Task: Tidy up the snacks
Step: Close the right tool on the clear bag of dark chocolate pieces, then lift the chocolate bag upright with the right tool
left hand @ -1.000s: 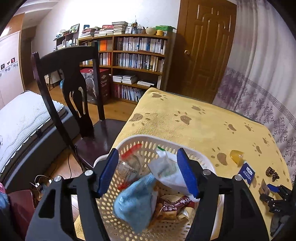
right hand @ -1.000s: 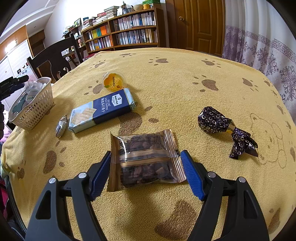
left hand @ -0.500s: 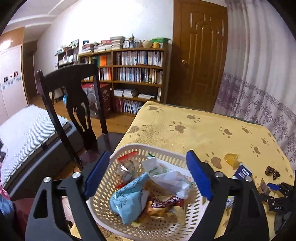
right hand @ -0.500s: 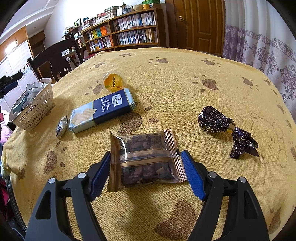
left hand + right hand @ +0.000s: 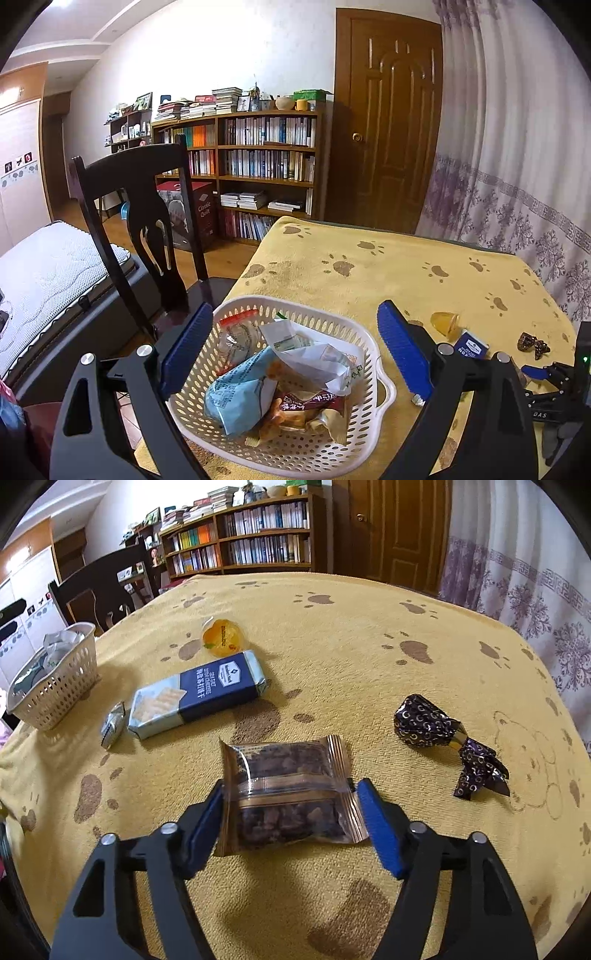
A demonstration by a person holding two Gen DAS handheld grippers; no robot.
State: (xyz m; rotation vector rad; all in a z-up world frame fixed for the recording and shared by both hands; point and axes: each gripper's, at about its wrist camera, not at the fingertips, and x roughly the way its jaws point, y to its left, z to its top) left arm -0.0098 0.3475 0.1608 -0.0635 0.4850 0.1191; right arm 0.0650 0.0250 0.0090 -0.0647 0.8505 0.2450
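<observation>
right gripper (image 5: 291, 818) closing around packet (image 5: 286, 794), basket-bound | left gripper (image 5: 295, 354) spread, empty, above basket (image 5: 373, 402)

On the yellow cloth (image 5: 332, 635) there is one white basket (image 5: 55, 698), and it holds several snack packets; in the left wrist view at least five can be counted, among them one light blue bag (image 5: 240, 397), one white bag (image 5: 314, 360), one clear packet with a red strip (image 5: 236, 332) and one dark red wrapper (image 5: 310, 400). Outside the basket lie five loose snacks: one blue cracker box (image 5: 199, 694), one orange jelly cup (image 5: 221, 637), one small silver packet (image 5: 112, 725), one clear packet of dark pieces (image 5: 288, 794) and one dark purple wrapped candy (image 5: 447, 742). There are two grippers, one chair (image 5: 144, 210), one door (image 5: 388, 122)
</observation>
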